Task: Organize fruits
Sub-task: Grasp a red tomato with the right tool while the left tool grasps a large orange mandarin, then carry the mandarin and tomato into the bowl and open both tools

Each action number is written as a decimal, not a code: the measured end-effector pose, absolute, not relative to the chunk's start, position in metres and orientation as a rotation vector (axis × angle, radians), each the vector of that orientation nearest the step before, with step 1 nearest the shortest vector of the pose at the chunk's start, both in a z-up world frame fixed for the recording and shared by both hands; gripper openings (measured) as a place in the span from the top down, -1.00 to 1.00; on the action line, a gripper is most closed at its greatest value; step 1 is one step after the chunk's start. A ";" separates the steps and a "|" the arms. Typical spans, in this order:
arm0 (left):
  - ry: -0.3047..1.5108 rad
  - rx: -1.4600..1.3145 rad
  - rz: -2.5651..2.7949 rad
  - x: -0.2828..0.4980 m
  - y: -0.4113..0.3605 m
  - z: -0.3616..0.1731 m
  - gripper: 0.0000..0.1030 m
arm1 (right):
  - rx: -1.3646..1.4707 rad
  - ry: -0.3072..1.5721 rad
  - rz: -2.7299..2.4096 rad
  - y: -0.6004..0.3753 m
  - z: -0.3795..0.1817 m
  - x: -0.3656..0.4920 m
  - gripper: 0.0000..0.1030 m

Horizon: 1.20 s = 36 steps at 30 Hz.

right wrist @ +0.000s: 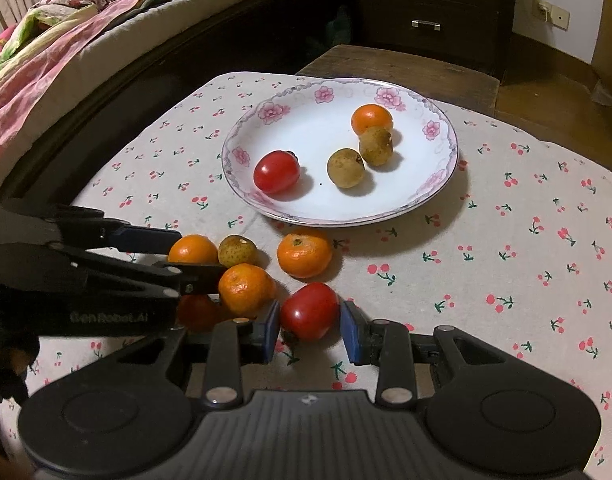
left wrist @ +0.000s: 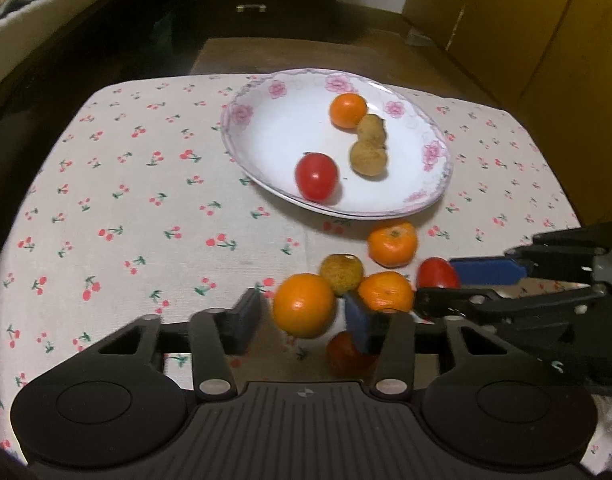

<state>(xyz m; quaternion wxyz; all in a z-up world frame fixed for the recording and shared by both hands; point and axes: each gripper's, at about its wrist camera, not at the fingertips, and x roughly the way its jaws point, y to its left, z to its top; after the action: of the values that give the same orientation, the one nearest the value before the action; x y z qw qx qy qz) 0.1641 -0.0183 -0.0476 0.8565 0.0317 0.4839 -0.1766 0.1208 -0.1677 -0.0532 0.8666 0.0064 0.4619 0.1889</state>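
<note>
A white floral plate [left wrist: 265, 140] [right wrist: 318, 200] holds a red tomato [left wrist: 316, 177], an orange [left wrist: 348, 110] and two brown longans [left wrist: 368, 157]. Loose fruit lies in front of it on the cloth. My left gripper [left wrist: 303, 314] is open, its jaws on either side of an orange [left wrist: 303, 305] with a gap on both sides. My right gripper [right wrist: 310, 326] is open around a red tomato [right wrist: 310, 311], also seen in the left wrist view [left wrist: 437, 274]. Two more oranges [left wrist: 392, 242] [left wrist: 386, 291], a yellowish longan [left wrist: 341, 273] and another tomato [left wrist: 348, 354] lie close by.
The table wears a cherry-print cloth [right wrist: 506, 260]. A bed with blankets [right wrist: 65, 40] runs along the far left. A dark drawer chest [right wrist: 426, 8] and a wooden stool [right wrist: 406, 68] stand beyond the table. Yellow cabinets [left wrist: 526, 20] stand at the far right.
</note>
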 end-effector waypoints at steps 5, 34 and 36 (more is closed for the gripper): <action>1.019 0.099 -0.368 0.159 -0.022 -0.048 0.17 | 0.010 0.966 0.396 -0.168 -0.052 0.119 0.16; 1.005 0.141 -0.348 0.155 -0.023 -0.046 0.23 | -0.002 0.934 0.406 -0.170 -0.046 0.116 0.22; 1.001 0.127 -0.347 0.155 -0.021 -0.043 0.23 | 0.002 0.927 0.408 -0.172 -0.043 0.115 0.22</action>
<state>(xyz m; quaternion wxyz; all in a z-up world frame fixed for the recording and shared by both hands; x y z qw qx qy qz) 0.1551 -0.0212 -0.0430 0.8611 0.0604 0.4770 -0.1655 0.1148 -0.1725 -0.0434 0.8745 0.0009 0.4438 0.1956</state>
